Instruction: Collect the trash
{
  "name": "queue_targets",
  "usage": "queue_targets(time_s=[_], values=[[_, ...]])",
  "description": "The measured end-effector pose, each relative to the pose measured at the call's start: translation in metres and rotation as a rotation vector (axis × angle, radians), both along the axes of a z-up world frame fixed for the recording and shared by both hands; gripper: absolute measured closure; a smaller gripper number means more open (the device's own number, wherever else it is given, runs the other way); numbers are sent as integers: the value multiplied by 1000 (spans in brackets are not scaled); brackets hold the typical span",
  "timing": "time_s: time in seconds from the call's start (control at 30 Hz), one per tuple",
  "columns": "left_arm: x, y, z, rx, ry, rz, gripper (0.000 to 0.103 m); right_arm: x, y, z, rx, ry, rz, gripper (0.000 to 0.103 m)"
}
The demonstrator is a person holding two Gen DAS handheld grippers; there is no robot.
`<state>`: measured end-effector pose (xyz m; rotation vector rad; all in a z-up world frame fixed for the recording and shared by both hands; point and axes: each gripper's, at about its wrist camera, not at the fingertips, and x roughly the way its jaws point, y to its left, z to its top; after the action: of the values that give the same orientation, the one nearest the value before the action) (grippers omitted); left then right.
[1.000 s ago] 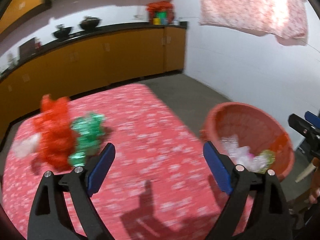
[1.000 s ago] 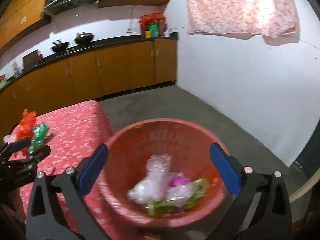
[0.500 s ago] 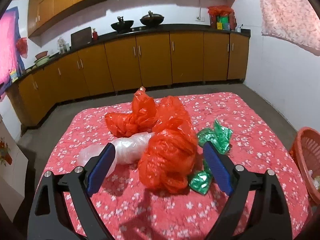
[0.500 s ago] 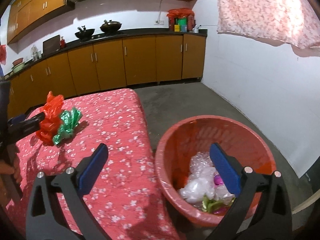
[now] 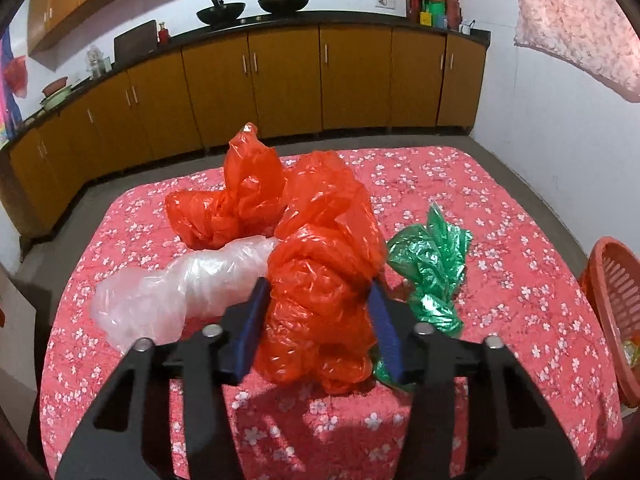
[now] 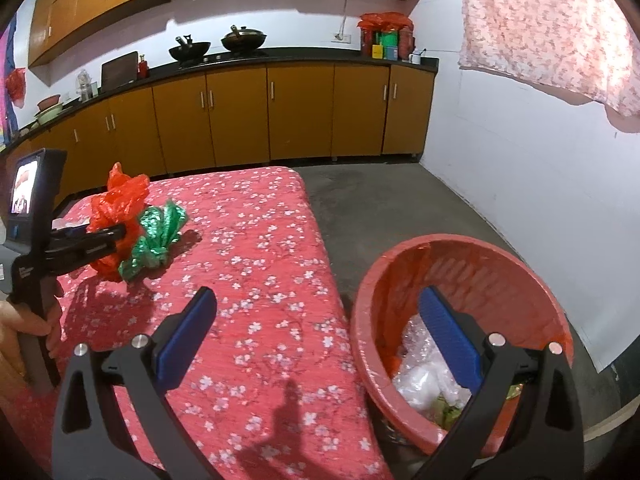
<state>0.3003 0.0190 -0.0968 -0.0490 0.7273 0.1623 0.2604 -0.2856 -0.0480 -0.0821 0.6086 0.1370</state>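
On the red flowered tablecloth (image 5: 500,220) lies a pile of crumpled plastic bags: a big red bag (image 5: 320,300) at the front, another red bag (image 5: 232,208) behind it, a clear bag (image 5: 172,292) to the left and a green bag (image 5: 432,264) to the right. My left gripper (image 5: 318,320) is closing on the front red bag, and its blue pads press both sides. The right wrist view shows that gripper (image 6: 116,236) at the red bag (image 6: 116,204), beside the green bag (image 6: 156,240). My right gripper (image 6: 316,296) stands open and empty between the table and the red basket (image 6: 480,248).
The red basket (image 5: 612,300) stands on the floor off the table's right edge and holds clear and green wrappers (image 6: 424,376). Brown kitchen cabinets (image 6: 280,116) line the far wall. Grey floor (image 6: 400,200) lies beyond the table. A person's hand (image 6: 24,320) holds the left gripper.
The left gripper swung from the basket over to the bag pile, and its jaws closed from wide open onto the front red bag. The right gripper turned left, so the basket slid right.
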Motion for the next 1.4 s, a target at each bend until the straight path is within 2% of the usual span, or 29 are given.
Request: queue_targets(time_s=[0.27,0.47,0.73,1.0,1.1,1.17,1.2,1.23,1.27,1.4], values=[[-33,14,18,-65,-60,-20,71,10,35,3,19,3,60,4],[-70,36,41,-105,-128,-4,72,22,66,2,39,15,123,5],[-103,85,62,-124,-186,83,72,44,131,-9,55,61,221,24],[-110,109,56,-99,-180,125,72,81,176,-37,10,136,165,26],[-113,113,55,-104,-177,135,72,91,178,-46,-8,178,155,37],[-113,114,54,-107,-175,136,72,95,177,-51,-8,215,162,52],[-113,113,54,-109,-175,135,72,96,176,-54,-2,237,170,56],[-114,111,55,-109,-174,132,72,96,173,-56,0,251,173,65],[-114,110,55,-109,-173,131,72,95,172,-58,2,260,174,69],[-119,100,57,-102,-170,106,72,85,159,-58,20,262,177,72]])
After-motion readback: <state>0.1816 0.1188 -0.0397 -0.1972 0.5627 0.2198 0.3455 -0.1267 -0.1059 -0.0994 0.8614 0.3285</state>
